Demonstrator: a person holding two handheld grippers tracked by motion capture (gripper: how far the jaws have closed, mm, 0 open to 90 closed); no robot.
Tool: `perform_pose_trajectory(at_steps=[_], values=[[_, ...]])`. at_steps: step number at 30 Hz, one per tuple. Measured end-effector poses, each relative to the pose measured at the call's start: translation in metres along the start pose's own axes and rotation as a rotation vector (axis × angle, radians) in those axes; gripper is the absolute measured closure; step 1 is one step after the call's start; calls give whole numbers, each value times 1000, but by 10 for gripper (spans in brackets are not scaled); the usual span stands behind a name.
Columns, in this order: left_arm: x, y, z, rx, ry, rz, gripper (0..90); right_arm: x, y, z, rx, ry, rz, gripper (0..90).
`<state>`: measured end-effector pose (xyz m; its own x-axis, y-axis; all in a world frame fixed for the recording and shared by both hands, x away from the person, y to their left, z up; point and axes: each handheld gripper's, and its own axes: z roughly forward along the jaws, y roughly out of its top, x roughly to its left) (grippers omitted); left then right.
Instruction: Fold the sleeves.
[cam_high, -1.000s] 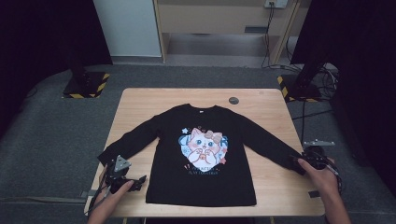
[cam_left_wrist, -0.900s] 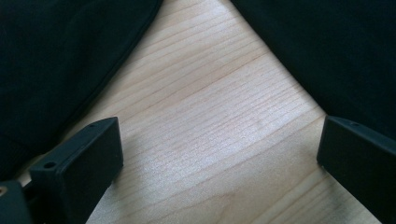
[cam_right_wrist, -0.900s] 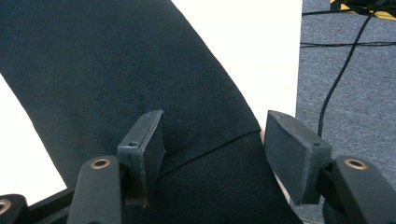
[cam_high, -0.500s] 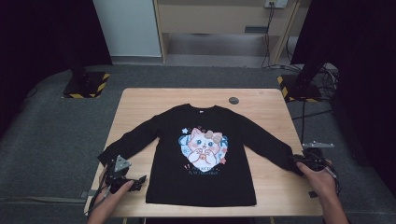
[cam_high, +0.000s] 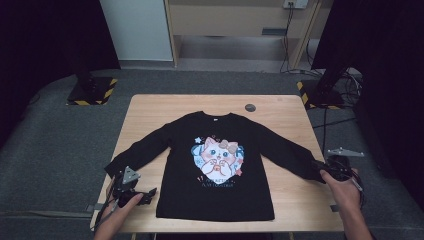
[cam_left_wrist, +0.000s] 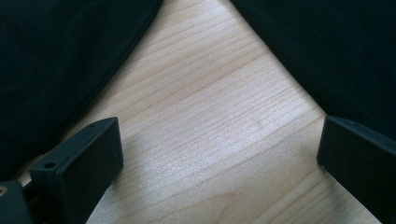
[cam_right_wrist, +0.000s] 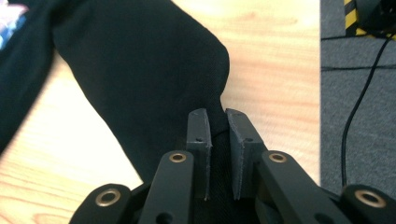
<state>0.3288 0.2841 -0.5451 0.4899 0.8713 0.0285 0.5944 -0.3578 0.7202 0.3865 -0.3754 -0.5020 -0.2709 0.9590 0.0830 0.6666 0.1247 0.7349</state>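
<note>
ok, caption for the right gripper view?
Right tongs pinching the black shirt's sleeve cuff above the wooden table.

One shirt (cam_high: 215, 170); two grippers (cam_high: 131, 187) (cam_high: 320, 170); one table (cam_high: 150, 115); one disc (cam_high: 250, 107).

The right gripper (cam_right_wrist: 218, 156), jaws just closing, pinches the black sleeve (cam_right_wrist: 154, 74) over the wooden table (cam_right_wrist: 271, 60).

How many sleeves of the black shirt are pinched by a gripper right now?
1. The shirt's sleeve at the table's right edge is pinched by the right gripper; the other sleeve lies free beside the open left gripper.
</note>
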Motion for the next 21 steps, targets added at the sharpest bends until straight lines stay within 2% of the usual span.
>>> perform_pose_trajectory(at_steps=[4, 11, 15, 21], values=[[0, 0, 0, 0, 0, 0, 0, 2, 14, -10, -41, -8, -5, 807], [0, 0, 0, 0, 0, 0, 0, 4, 29, -18, -68, -22, -12, 808], [0, 0, 0, 0, 0, 0, 0, 10, 39, -25, -96, -15, -19, 810], [0, 0, 0, 0, 0, 0, 0, 22, 54, -37, -130, -2, -56, 811]])
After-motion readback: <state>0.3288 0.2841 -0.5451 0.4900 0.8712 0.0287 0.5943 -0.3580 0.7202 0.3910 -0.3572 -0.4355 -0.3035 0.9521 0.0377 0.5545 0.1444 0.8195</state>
